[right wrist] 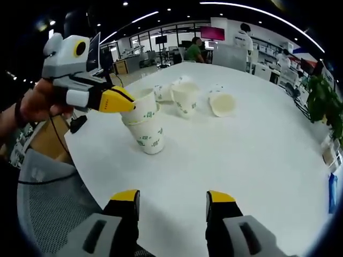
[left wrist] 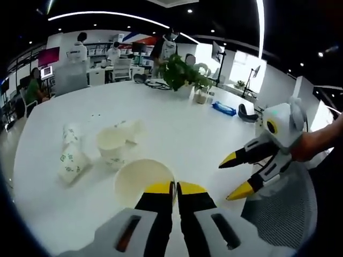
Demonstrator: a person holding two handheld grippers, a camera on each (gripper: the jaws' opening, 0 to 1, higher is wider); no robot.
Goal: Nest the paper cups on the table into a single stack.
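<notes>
My left gripper (left wrist: 175, 187) is shut on the near rim of a white paper cup (left wrist: 142, 179) with green print. In the right gripper view that cup sits nested in a second one as a short stack (right wrist: 147, 128), with the left gripper (right wrist: 119, 100) clamped on its rim from the left. Whether the stack touches the table I cannot tell. Beyond it stands an upright cup (left wrist: 111, 145) (right wrist: 185, 99). Loose cups lie on their sides (left wrist: 72, 163) (right wrist: 222, 101). My right gripper (right wrist: 172, 197) is open and holds nothing; it hangs at the table's near edge (left wrist: 233, 176).
The round white table (right wrist: 241, 155) stretches far beyond the cups. A potted plant (left wrist: 182, 72) and a blue item (left wrist: 222, 108) sit at its far side. A grey mesh chair (right wrist: 48, 187) stands at the near edge. People sit at desks behind.
</notes>
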